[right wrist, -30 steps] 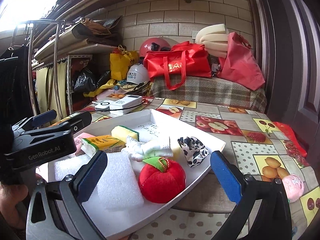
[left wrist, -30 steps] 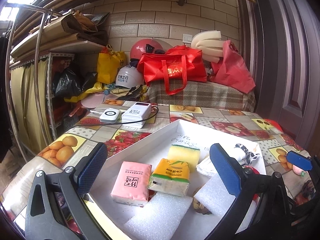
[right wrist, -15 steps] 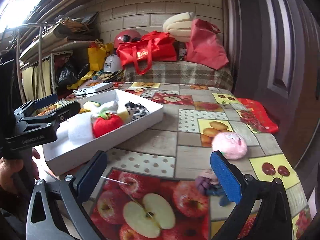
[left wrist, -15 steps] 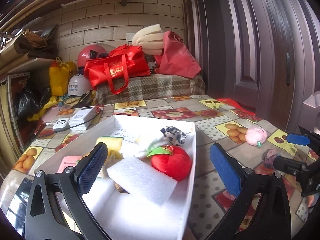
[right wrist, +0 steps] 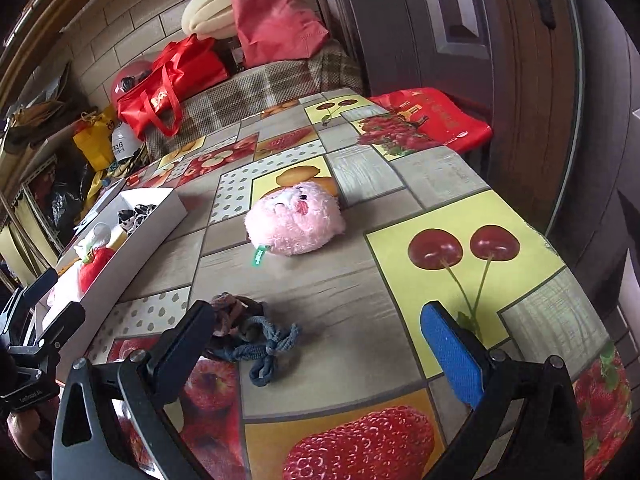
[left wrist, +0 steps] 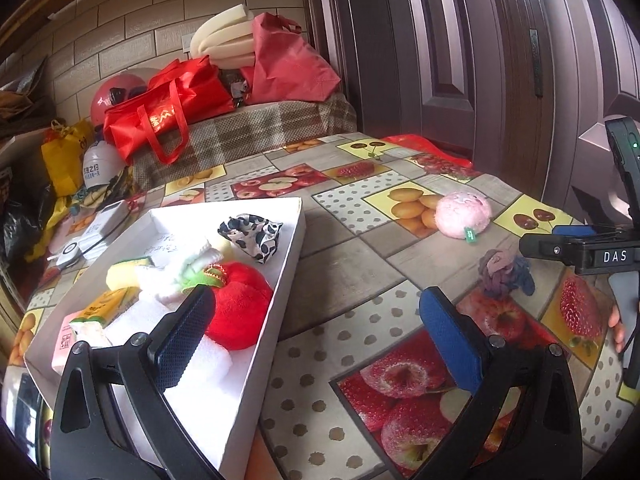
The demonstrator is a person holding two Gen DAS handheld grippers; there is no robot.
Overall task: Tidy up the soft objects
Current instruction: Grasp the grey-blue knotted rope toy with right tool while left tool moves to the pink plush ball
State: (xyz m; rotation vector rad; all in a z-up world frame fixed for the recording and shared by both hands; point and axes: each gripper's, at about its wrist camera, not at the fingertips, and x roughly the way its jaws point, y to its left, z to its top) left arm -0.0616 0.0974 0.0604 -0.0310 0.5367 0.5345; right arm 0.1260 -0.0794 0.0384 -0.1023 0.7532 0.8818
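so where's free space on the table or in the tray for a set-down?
Bare tablecloth lies between the white tray and the pink plush, and past the plush toward the red bag at the far edge. Inside the tray, only the near corner is free; the red plush apple, foam, tissue packs and sponge crowd the rest. The knotted rope toy sits by the right gripper.

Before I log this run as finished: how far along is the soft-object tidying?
Mostly done, not finished. The white box already holds the red plush apple, a spotted cloth, sponge, foam and tissue packs. Nothing is in hand: the left gripper and right gripper are both open and empty. Left on the table: the pink plush and the knotted hair ties by the right gripper.
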